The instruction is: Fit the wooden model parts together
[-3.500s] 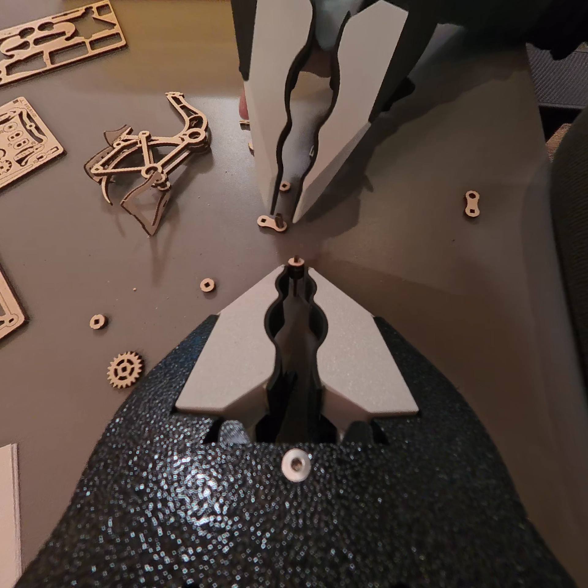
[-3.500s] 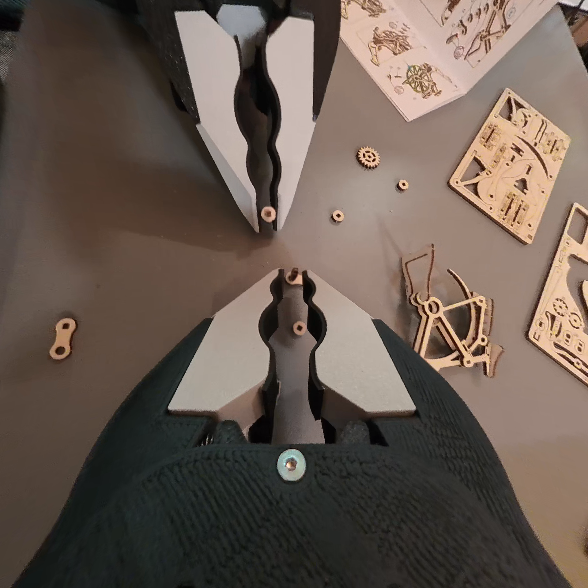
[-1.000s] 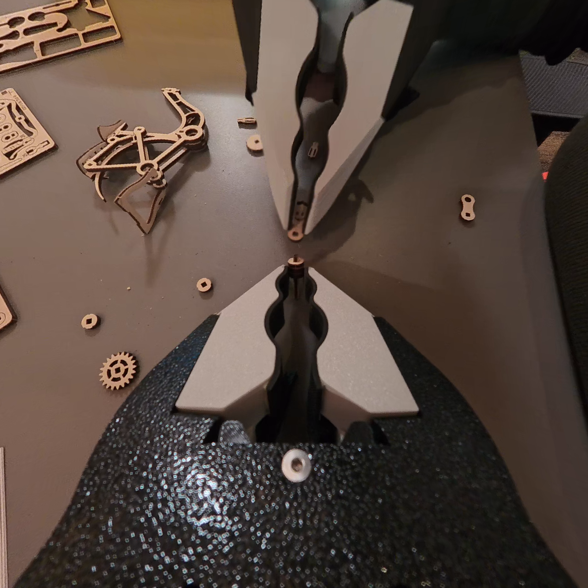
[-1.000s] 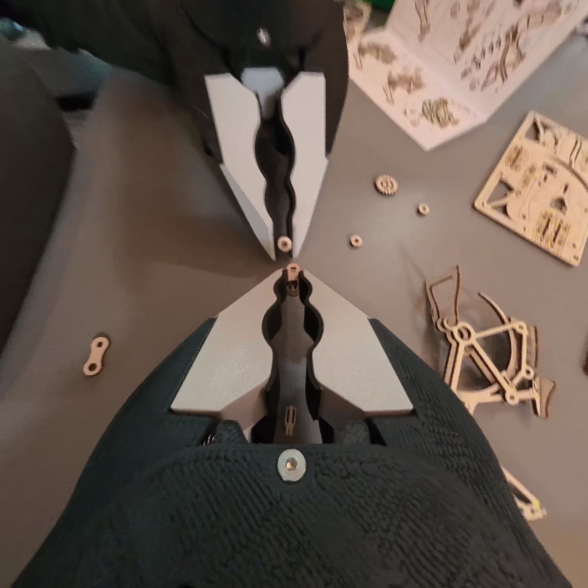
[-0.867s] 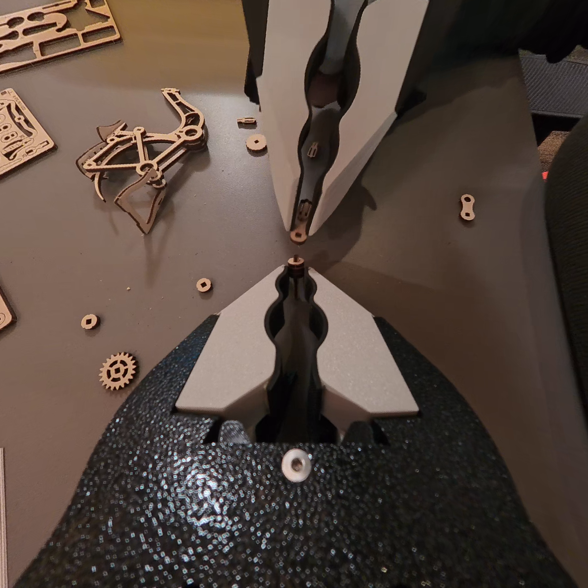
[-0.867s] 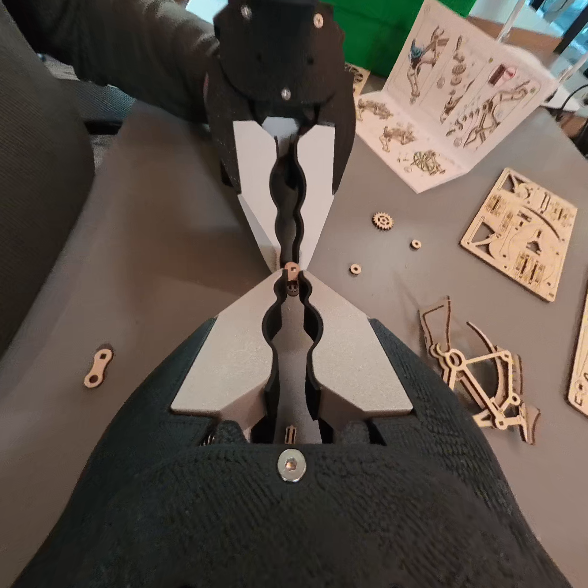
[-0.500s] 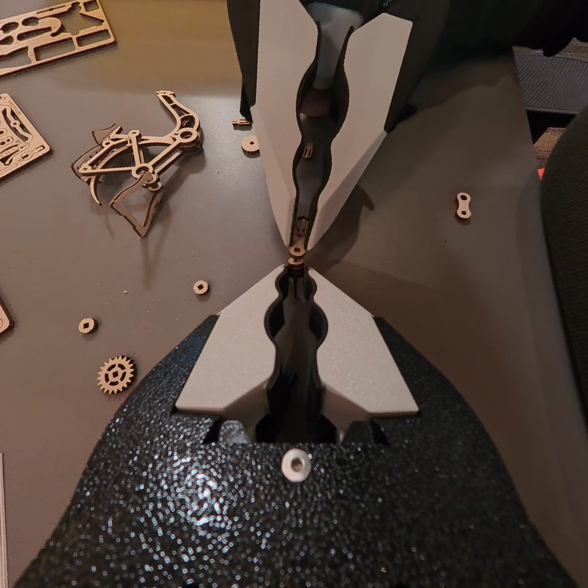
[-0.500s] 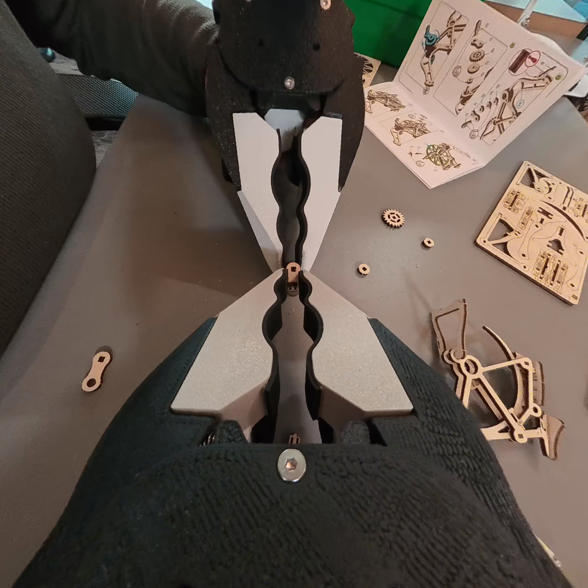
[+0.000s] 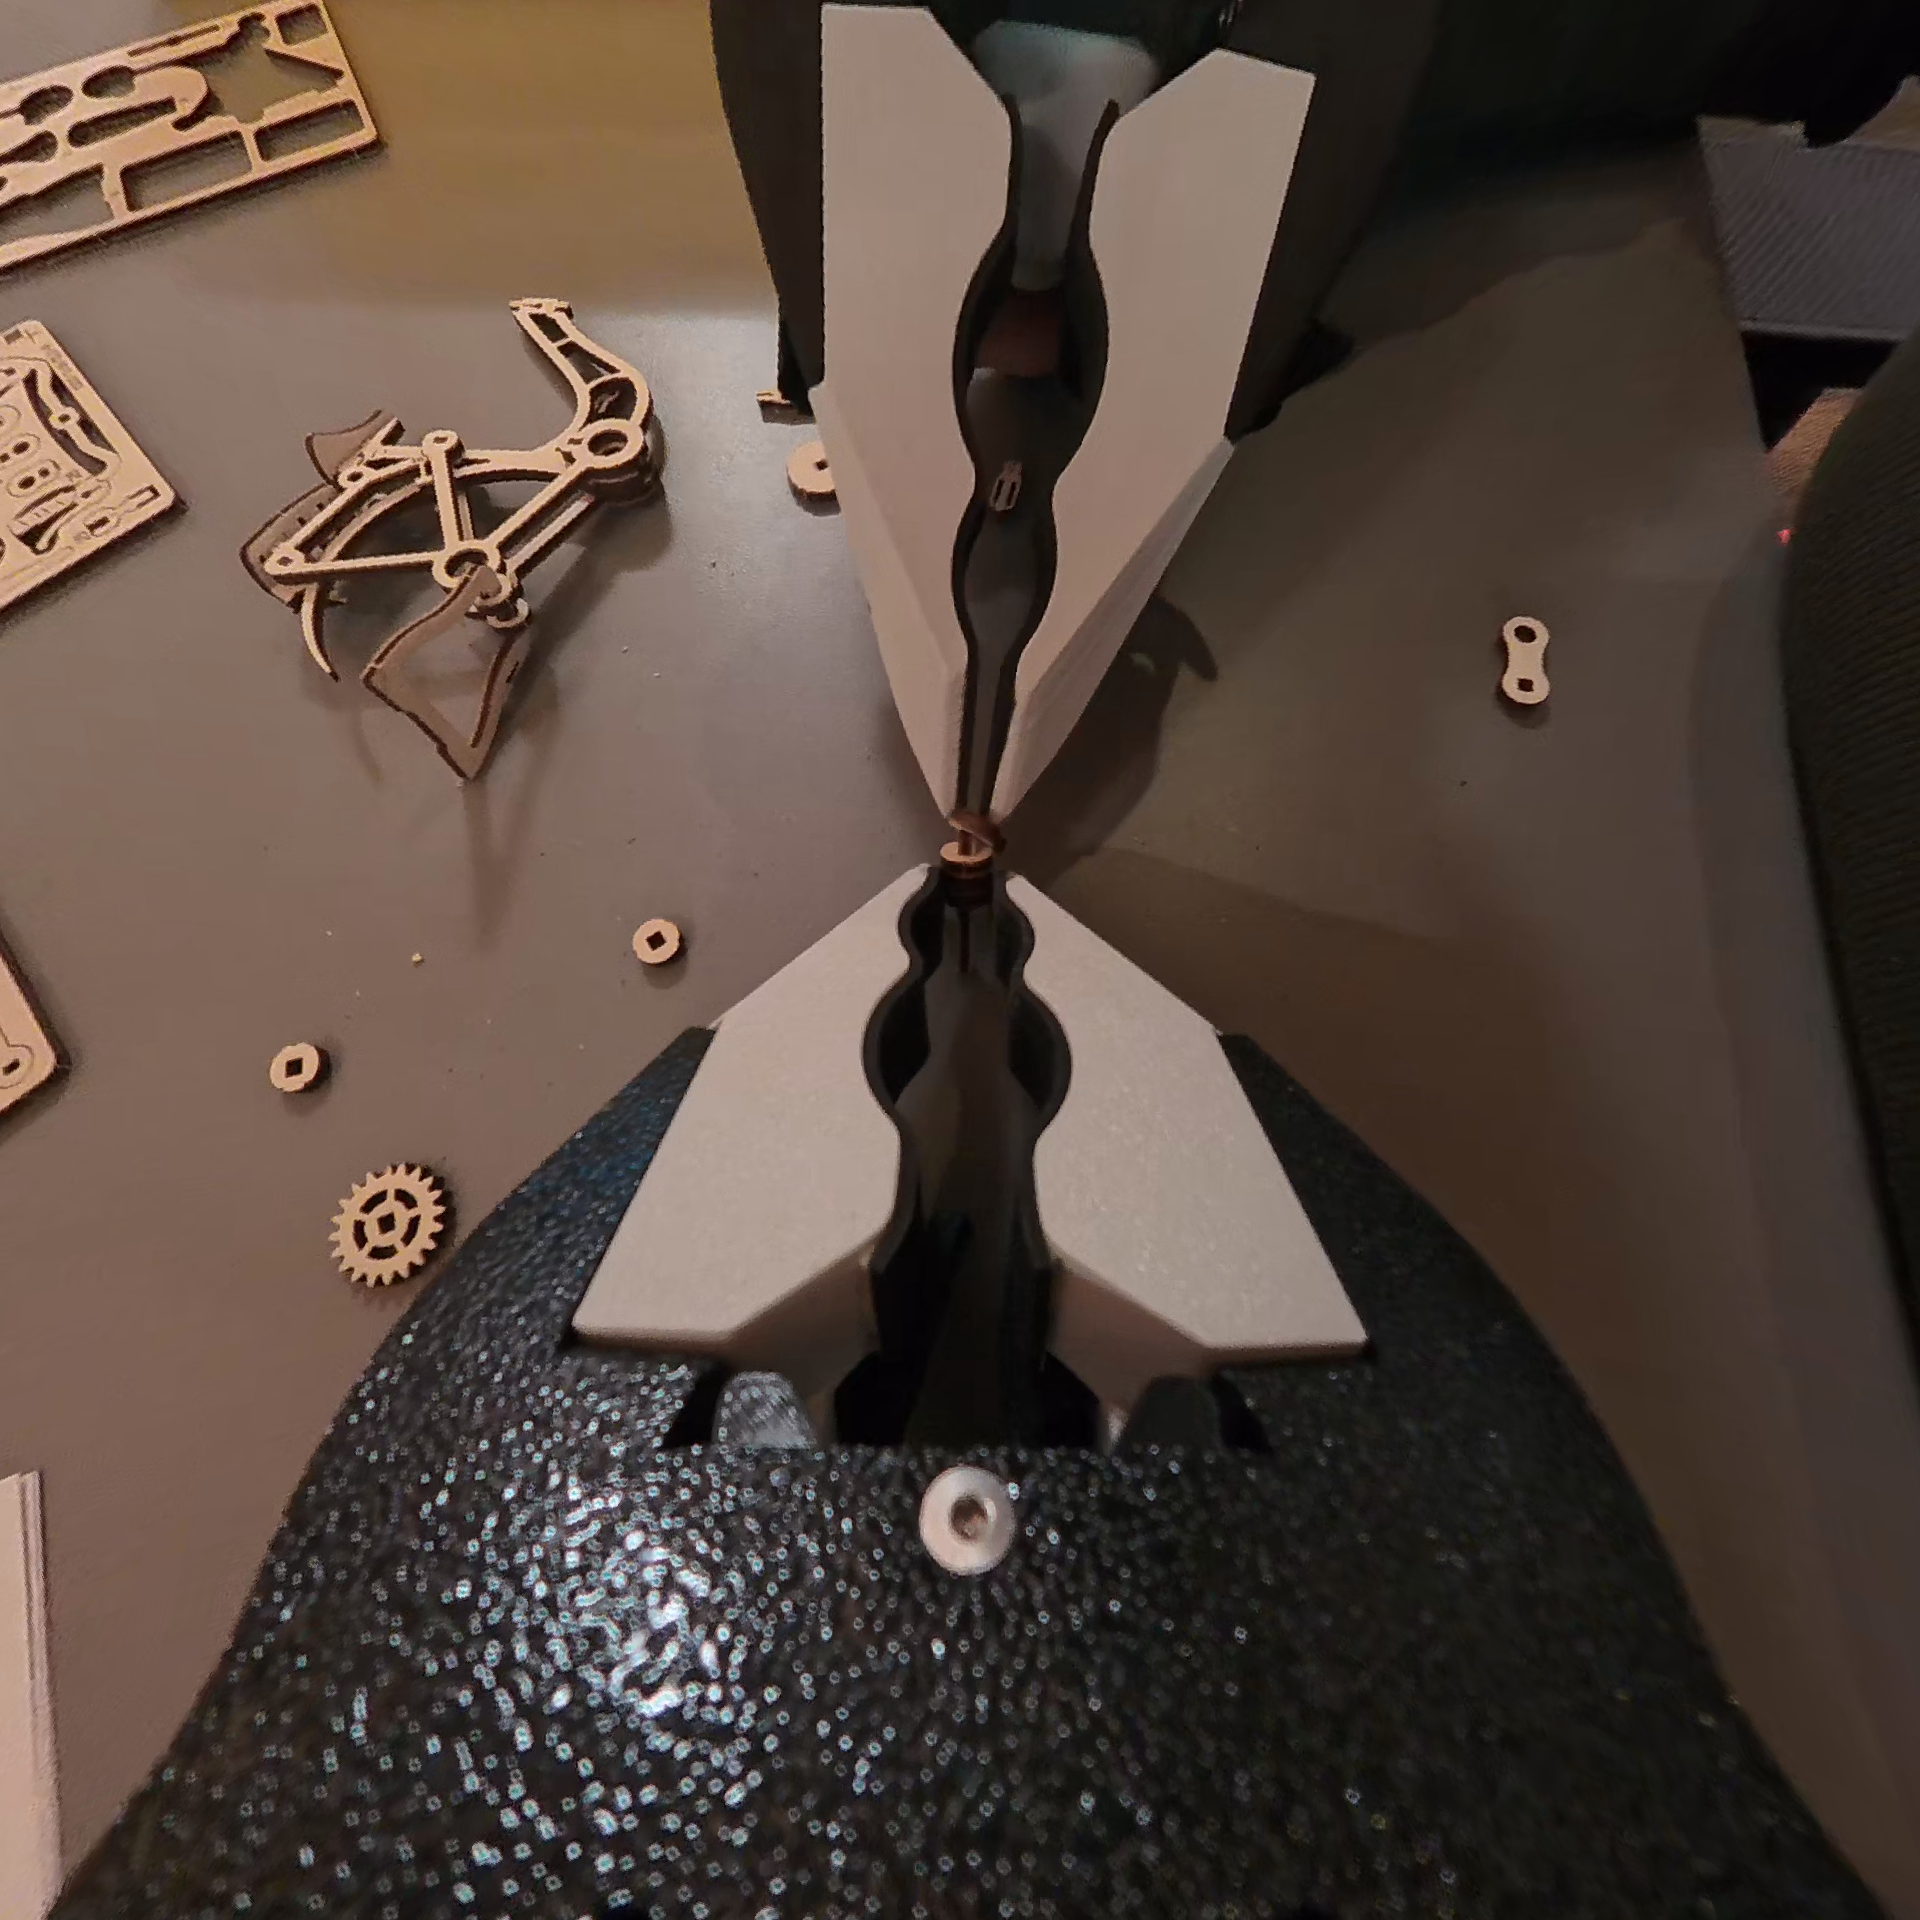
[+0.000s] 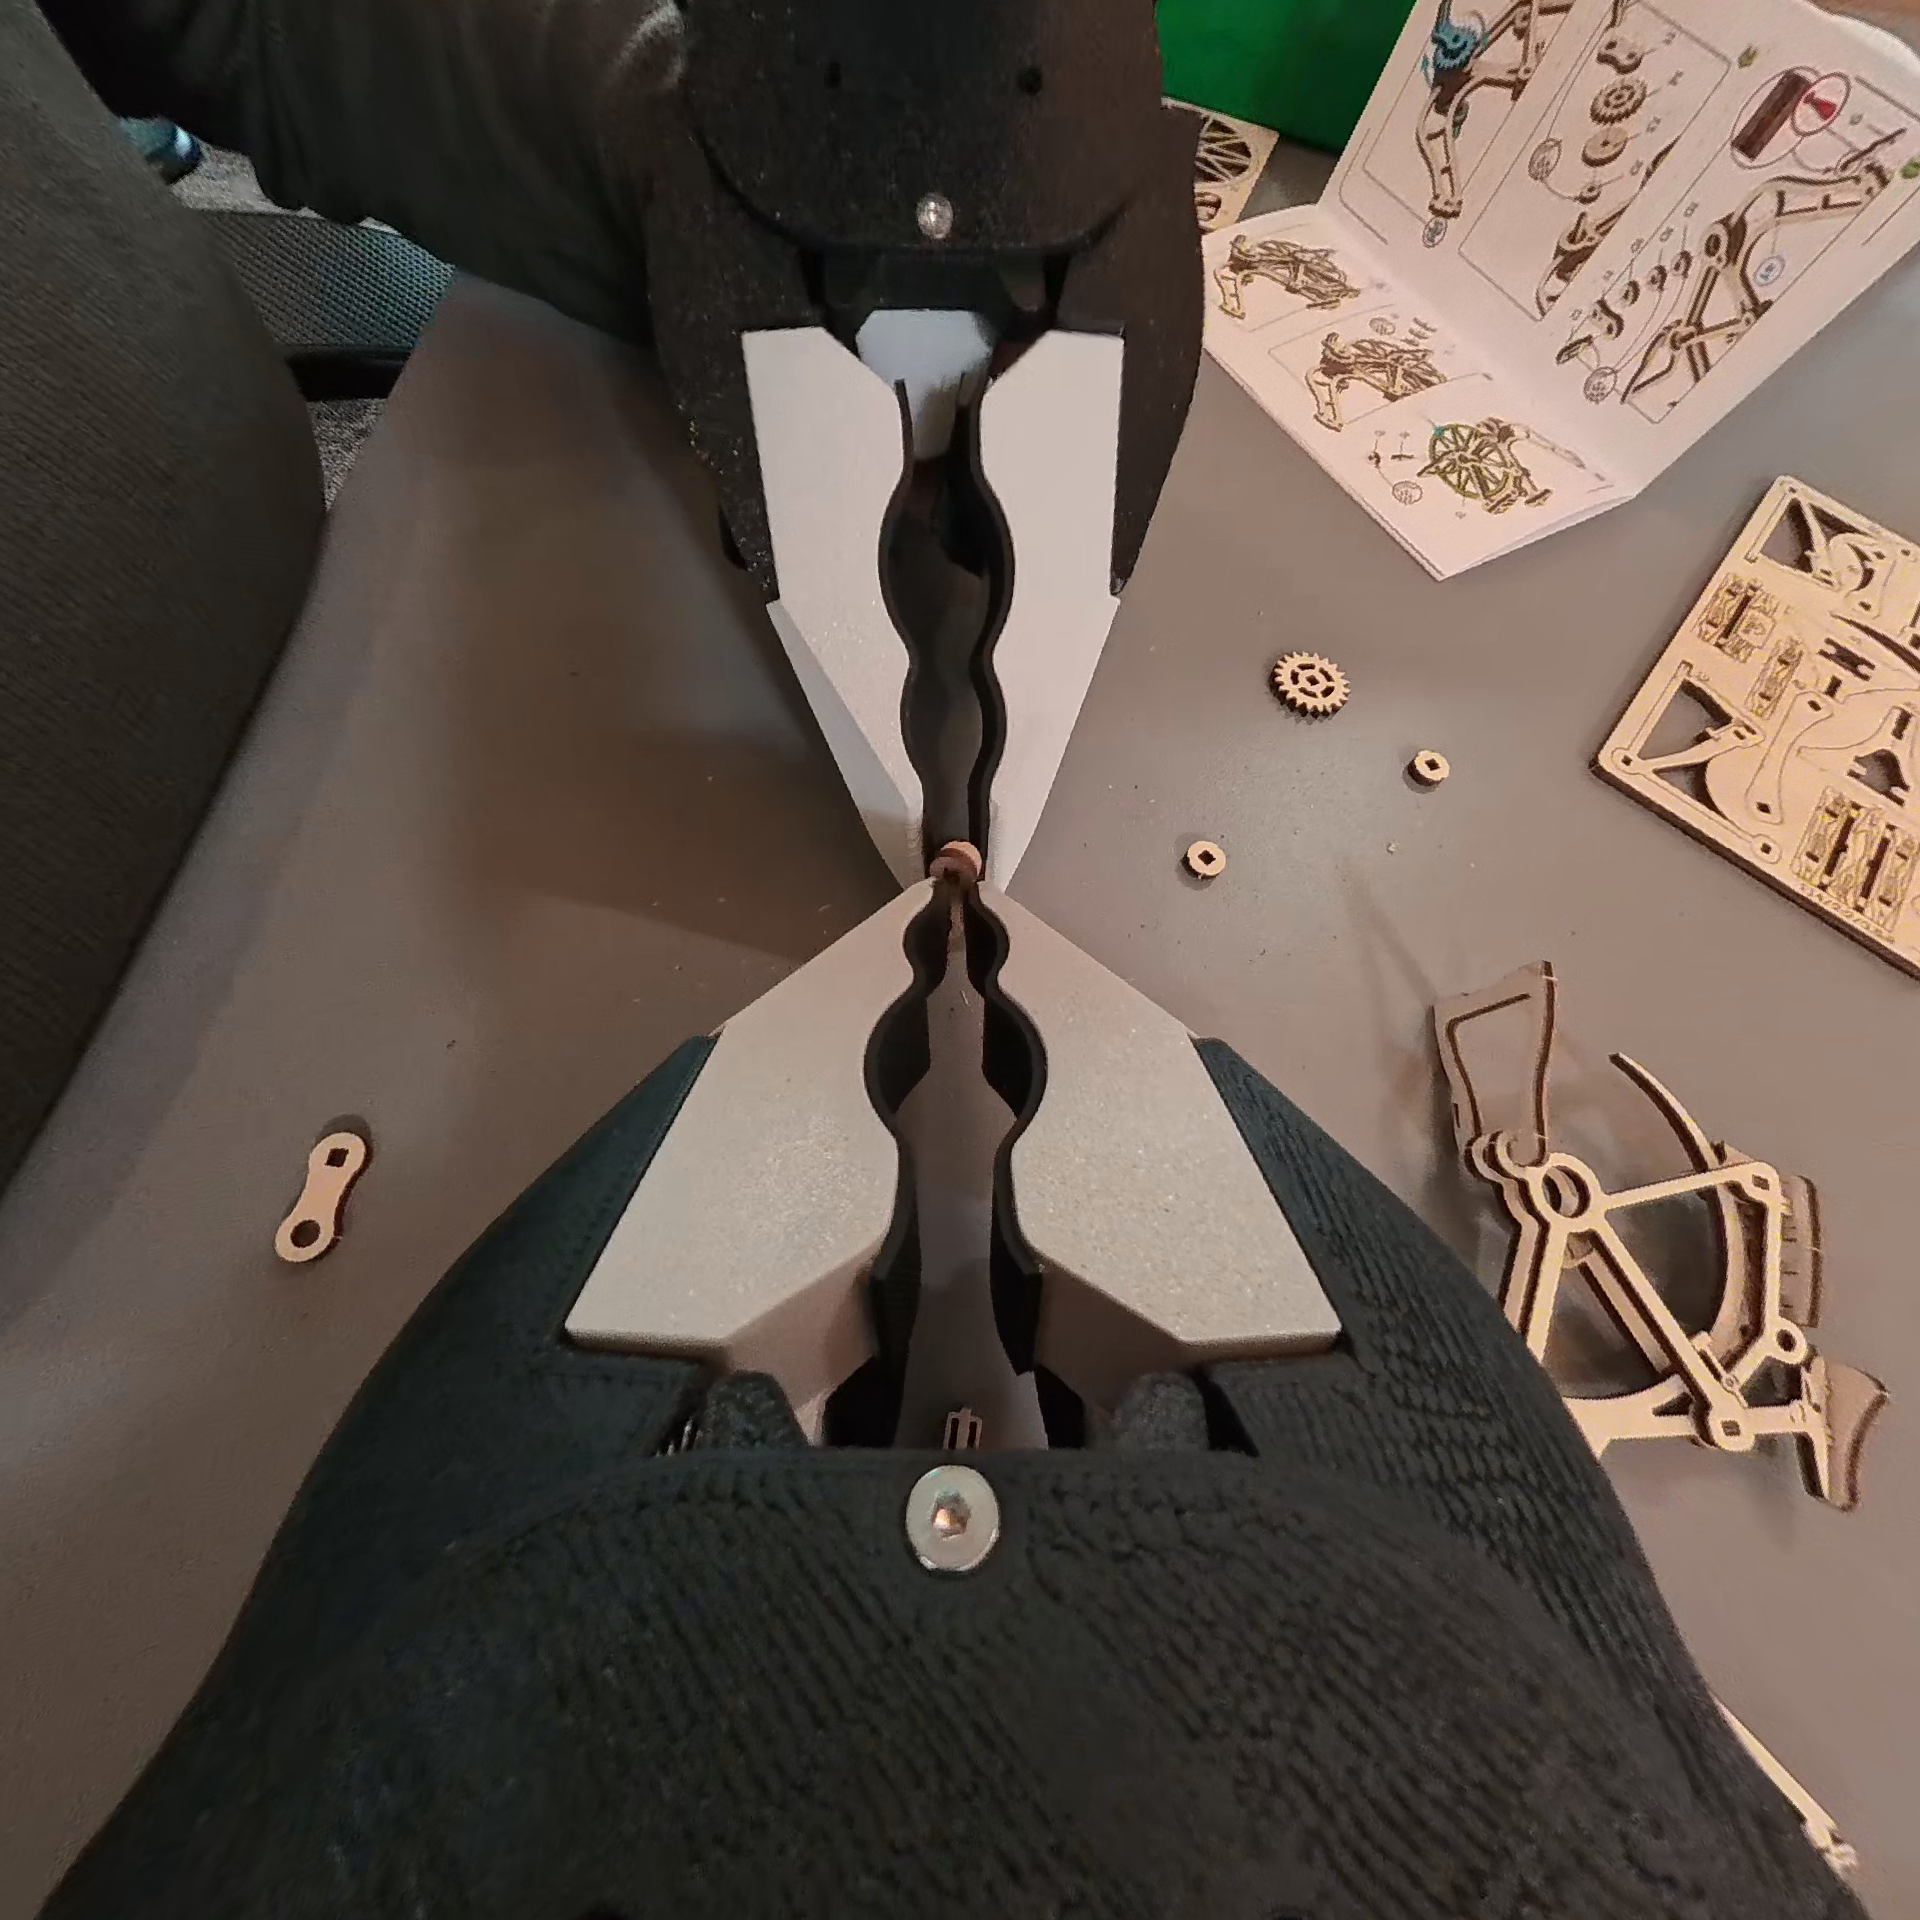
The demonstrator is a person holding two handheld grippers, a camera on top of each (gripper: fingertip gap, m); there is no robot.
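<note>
In the left wrist view, the left gripper (image 9: 964, 871) is pinched tight on a small wooden pin (image 9: 964, 858), tip to tip with the right gripper (image 9: 977, 808) above the grey table (image 9: 1351, 831). A half-built wooden model (image 9: 457, 540) lies toward the table's left side.

In the right wrist view, the right gripper (image 10: 954, 902) is clamped on a thin link piece (image 10: 952, 914), touching the pin (image 10: 954, 864) in the left gripper (image 10: 956, 840).

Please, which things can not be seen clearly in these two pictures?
- Whether the two small wooden parts are already joined: too small, pinched between both tools' tips, in both views.
- Shape of the part in the right tool: hidden by its fingers.
- Wooden sheet: cut off by the right edge, right wrist view.
- Part frame: cut off by the top-left corner, left wrist view.
</note>
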